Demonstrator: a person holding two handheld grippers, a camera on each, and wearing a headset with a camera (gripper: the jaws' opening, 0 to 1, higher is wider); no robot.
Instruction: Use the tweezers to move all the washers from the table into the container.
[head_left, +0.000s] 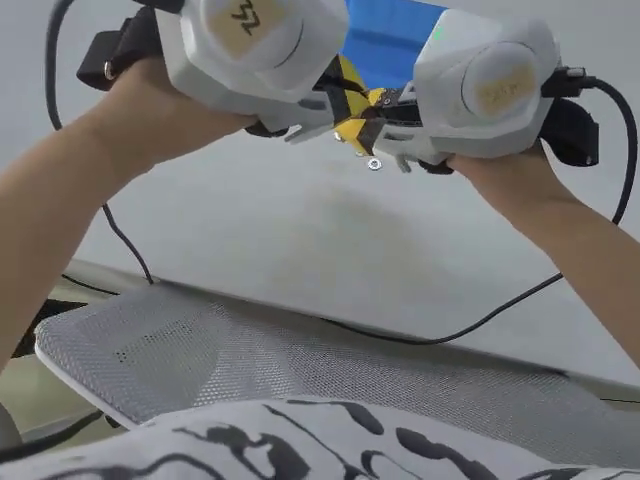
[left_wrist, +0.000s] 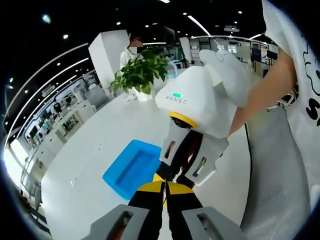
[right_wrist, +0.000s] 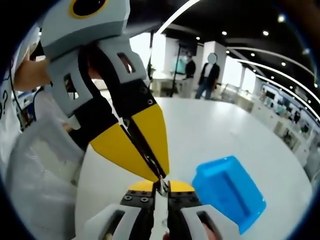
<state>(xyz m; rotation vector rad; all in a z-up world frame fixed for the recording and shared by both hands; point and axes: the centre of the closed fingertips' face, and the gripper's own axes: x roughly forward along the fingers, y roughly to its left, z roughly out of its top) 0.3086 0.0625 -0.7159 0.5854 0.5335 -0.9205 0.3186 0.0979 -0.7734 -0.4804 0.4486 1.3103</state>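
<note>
White desk (head_left: 330, 250) fills the lower half of the head view, bare apart from a dark cable (head_left: 450, 325) trailing across it and one small washer (head_left: 374, 164) that lies just below the grippers. Behind the two hands sits the blue container (head_left: 385, 40), open at the top and well apart from the washer.

The person holds both tools raised and nose to nose. The left gripper (head_left: 350, 130) points at the right gripper (head_left: 375, 100), and their yellow tips touch. In the right gripper view the left gripper (right_wrist: 159, 175) comes down from the upper left, its jaws clenched with only a thin dark line between them; whether that line is a gap or something held cannot be told. The right gripper (right_wrist: 161, 187) has its jaws pressed together, grasping a thin metal strip (right_wrist: 161, 184) at the very tips. The container (right_wrist: 230, 192) rests on the desk to the right.

In the left gripper view the left gripper (left_wrist: 165, 189) meets the right gripper (left_wrist: 169, 176) above the container (left_wrist: 131, 169), with a potted plant (left_wrist: 140, 72) beyond. A grey mesh chair back (head_left: 250, 360) lies near the person.
</note>
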